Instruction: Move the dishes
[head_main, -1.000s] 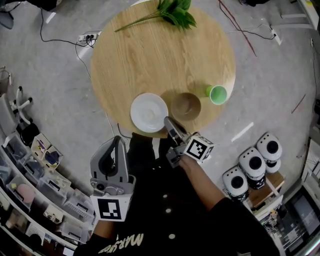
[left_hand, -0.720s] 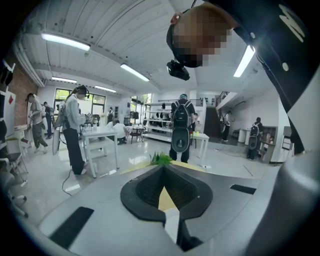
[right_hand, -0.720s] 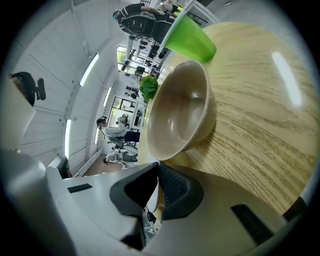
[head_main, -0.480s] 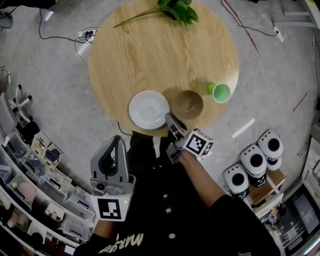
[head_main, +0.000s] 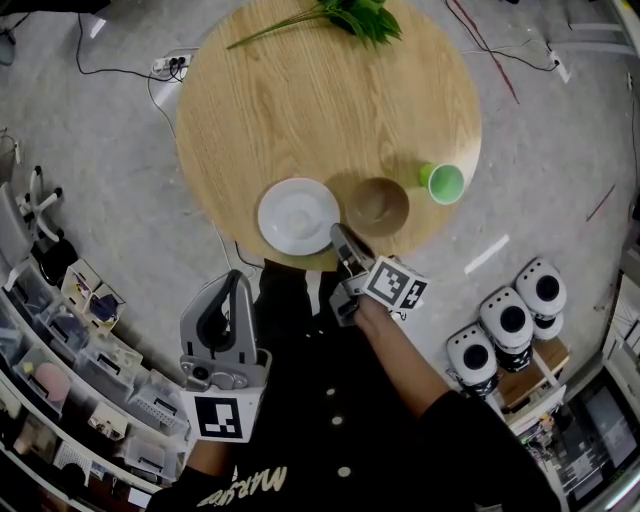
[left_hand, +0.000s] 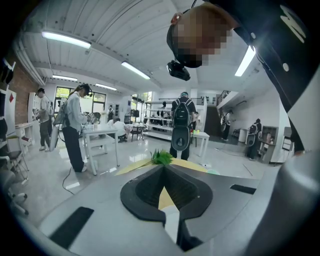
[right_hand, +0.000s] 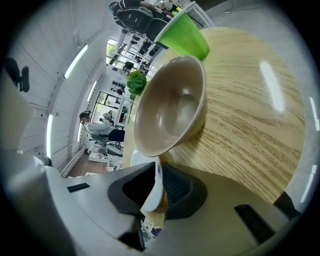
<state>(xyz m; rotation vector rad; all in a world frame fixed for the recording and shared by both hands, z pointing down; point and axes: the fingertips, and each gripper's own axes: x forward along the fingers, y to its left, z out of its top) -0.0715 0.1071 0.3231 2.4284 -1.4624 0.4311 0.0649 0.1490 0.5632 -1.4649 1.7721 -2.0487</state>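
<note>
- Currently the right gripper (head_main: 340, 233) reaches over the near edge of the round wooden counter (head_main: 300, 110), angled downward, with its tips at the right side of the white plate (head_main: 298, 215).
- Its fingers (right_hand: 177, 187) stand only a sliver apart and have just been opening. The plate's thin rim sits between them, close against the left one, with a narrow gap showing on the other side.
- The plate lies flat on the counter near its front edge.
- Just right of the plate is the brown bowl (head_main: 377, 205), upright and empty. In the right gripper view it sits directly beyond the fingertips, but it is not between them.
- The green cup (head_main: 443, 183) stands farther right, near the bowl but apart from it, close to the counter's right edge.
- A sprig of green leaves (head_main: 360, 15) lies at the far edge, well apart from the dishes.
- The left gripper (head_main: 238, 280) hangs off the counter, over the floor by the person's body. Its fingers are closed tip to tip and hold nothing; the counter and the leaves show only in the distance past them.
</note>
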